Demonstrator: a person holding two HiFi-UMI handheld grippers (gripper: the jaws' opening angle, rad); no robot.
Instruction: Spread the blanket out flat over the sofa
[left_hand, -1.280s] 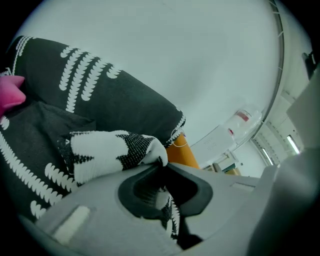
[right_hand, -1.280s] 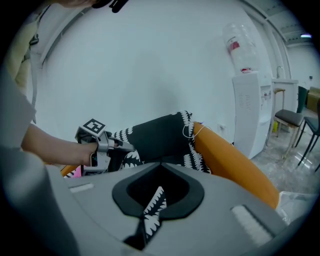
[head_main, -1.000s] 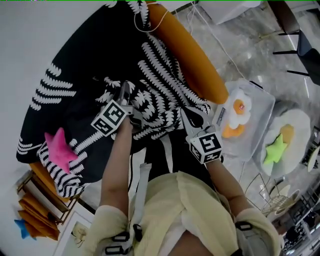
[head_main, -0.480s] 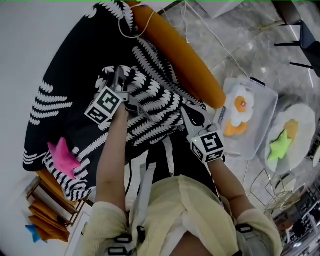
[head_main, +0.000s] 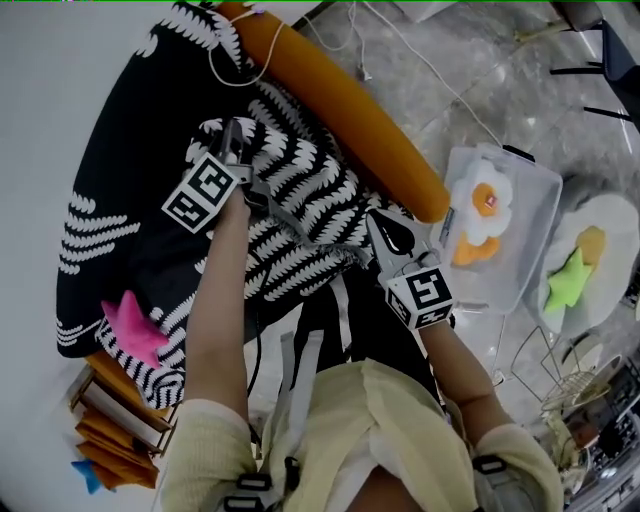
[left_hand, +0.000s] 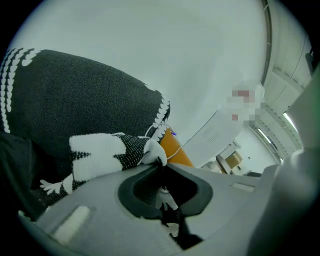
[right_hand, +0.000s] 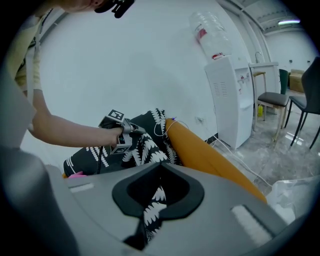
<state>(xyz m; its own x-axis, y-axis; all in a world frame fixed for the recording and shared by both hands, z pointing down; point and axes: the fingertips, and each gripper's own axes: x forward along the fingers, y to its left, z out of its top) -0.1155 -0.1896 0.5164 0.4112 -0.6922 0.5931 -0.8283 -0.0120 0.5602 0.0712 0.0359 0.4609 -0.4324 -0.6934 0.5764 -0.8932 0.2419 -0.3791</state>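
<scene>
Two clenched holds: left hand-held gripper and right hand-held gripper each pinch the blanket, bunched on the orange sofa; spreading step, next likely pulling edges apart and flat.

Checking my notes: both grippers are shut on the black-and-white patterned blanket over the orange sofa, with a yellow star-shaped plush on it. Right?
No. The star-shaped plush on the black-and-white patterned blanket is pink, not yellow; the head view shows it. The left gripper and right gripper do grip it over the orange sofa.
</scene>
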